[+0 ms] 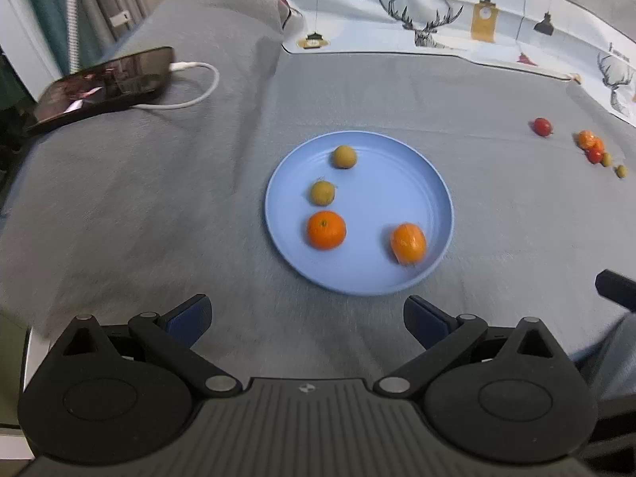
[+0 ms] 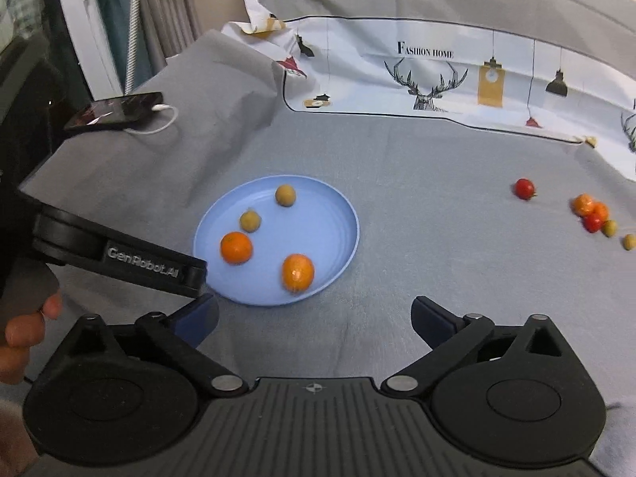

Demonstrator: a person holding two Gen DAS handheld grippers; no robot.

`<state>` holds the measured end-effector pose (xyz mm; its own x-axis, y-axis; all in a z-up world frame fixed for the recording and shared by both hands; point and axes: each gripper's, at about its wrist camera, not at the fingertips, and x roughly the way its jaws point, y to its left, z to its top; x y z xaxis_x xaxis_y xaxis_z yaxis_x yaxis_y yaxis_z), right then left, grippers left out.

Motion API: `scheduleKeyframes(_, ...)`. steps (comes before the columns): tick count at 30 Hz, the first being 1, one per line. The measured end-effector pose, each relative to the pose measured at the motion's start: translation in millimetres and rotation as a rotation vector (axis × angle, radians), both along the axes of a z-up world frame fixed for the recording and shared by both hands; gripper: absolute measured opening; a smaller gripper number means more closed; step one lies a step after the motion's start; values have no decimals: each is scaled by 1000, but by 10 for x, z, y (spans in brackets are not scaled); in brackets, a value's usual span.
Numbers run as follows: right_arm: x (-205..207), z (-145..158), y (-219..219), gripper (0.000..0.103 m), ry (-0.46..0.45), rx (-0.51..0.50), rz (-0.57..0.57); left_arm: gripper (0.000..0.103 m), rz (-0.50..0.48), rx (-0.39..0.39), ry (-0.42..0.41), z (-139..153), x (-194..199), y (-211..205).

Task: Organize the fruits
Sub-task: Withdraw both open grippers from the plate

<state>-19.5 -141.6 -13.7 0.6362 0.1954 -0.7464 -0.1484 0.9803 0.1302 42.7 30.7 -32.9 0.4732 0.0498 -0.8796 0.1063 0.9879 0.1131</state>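
A blue plate (image 1: 413,183) (image 2: 330,214) lies on the grey cloth. It holds two oranges (image 1: 326,229) (image 1: 408,243) and two small tan-green fruits (image 1: 344,156) (image 1: 322,192). The same fruits show in the right wrist view: oranges (image 2: 236,247) (image 2: 298,272), tan-green fruits (image 2: 285,195) (image 2: 250,220). Loose at the right lie a red fruit (image 1: 542,127) (image 2: 524,189) and a cluster of orange, red and green fruits (image 1: 594,149) (image 2: 592,212). My left gripper (image 1: 307,320) is open and empty, just short of the plate's near rim. My right gripper (image 2: 314,320) is open and empty, near the plate's near right rim.
A phone (image 1: 103,83) (image 2: 115,111) on a white charging cable (image 1: 198,91) lies at the far left. A printed white cloth (image 1: 457,12) (image 2: 437,75) covers the back. The left gripper's body (image 2: 119,256) shows at the left of the right wrist view.
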Motion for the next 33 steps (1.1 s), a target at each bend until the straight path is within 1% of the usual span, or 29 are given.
scheduleKeyframes(8, -518, 256, -37, 102, -101, -13, -30, 103, -20, 15, -84, 248, -578, -30)
scheduleKeyframes(14, -771, 402, -111, 102, -168, -11, -55, 103, -28, 18, -112, 344, -881, -59)
scheduleKeyframes(23, -951, 492, -85, 102, -216, -10, -33, 103, -27, 26, -158, 468, -1048, -81)
scheduleKeyframes(33, -1002, 524, -56, 102, -234, -18, -31, 103, -34, 26, -166, 478, -1050, -47)
